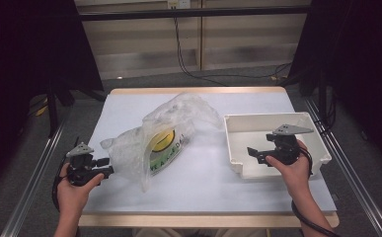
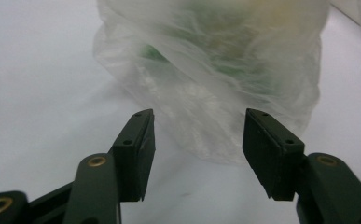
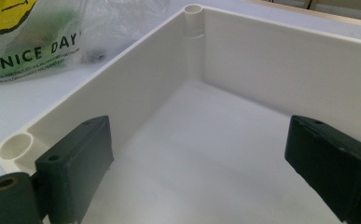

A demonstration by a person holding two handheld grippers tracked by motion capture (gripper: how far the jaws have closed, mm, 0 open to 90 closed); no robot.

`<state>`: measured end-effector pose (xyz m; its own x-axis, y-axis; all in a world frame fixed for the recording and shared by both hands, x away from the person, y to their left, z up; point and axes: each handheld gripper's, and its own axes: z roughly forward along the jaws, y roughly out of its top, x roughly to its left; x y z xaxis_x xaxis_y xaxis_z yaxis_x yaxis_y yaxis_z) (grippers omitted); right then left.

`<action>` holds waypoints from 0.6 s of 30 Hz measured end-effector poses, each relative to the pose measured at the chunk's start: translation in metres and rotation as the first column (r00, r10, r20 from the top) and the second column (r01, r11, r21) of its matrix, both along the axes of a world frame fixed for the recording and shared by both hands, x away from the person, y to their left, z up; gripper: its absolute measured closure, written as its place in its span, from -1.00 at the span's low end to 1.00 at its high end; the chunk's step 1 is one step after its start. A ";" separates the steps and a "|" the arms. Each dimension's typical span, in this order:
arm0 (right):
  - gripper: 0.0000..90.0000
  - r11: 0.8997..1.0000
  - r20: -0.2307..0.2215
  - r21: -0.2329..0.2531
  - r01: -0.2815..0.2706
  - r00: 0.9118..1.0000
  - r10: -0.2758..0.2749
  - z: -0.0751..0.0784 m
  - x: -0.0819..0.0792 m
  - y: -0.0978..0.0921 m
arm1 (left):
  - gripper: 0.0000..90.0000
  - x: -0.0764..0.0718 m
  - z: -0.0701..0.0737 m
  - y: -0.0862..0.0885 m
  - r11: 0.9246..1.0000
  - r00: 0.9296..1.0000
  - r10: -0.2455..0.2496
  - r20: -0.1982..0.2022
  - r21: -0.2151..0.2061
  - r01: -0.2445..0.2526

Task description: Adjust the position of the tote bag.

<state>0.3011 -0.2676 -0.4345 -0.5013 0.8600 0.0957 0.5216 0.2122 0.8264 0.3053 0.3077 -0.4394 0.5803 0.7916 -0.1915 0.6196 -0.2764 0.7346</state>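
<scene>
**A:** So where's everything sitting? I see a crumpled, see-through plastic bag [image 1: 164, 138] with a yellow-and-green print lying on the pale table [image 1: 203, 182].

**B:** Yep. The left gripper [image 1: 108, 171] is right at the bag's near-left corner. In the left gripper view its 2 black jaws are spread wide, and the bag's bunched edge [image 2: 206, 88] sits just ahead of the jaw tips, about centred on the gap between them. Nothing is pinched; I can't tell if the plastic touches either pad.

**A:** And the other one?

**B:** The right gripper [image 1: 255, 155] hangs over the near-left part of the shallow white rectangular plastic tray [image 1: 272, 121]. Its 2 jaws are also wide apart and hold nothing. In the right gripper view the tray's floor lies between and beyond the jaws, the tray's left wall [image 3: 122, 84] runs just outside the left jaw, and the far wall stands ahead of the right jaw.

**A:** Bag and tray touching?

**B:** Close, the bag's puffy top end is just beside the tray's far-left corner, but I can't tell if there's contact. The print reads "A NICE DAY" past the left jaw.
</scene>
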 end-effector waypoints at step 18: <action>-0.84 1.000 0.005 -0.009 -0.008 1.000 0.008 0.000 0.000 0.002 | -0.23 -0.007 -0.013 -0.037 0.999 0.999 -0.029 0.014 -0.017 0.029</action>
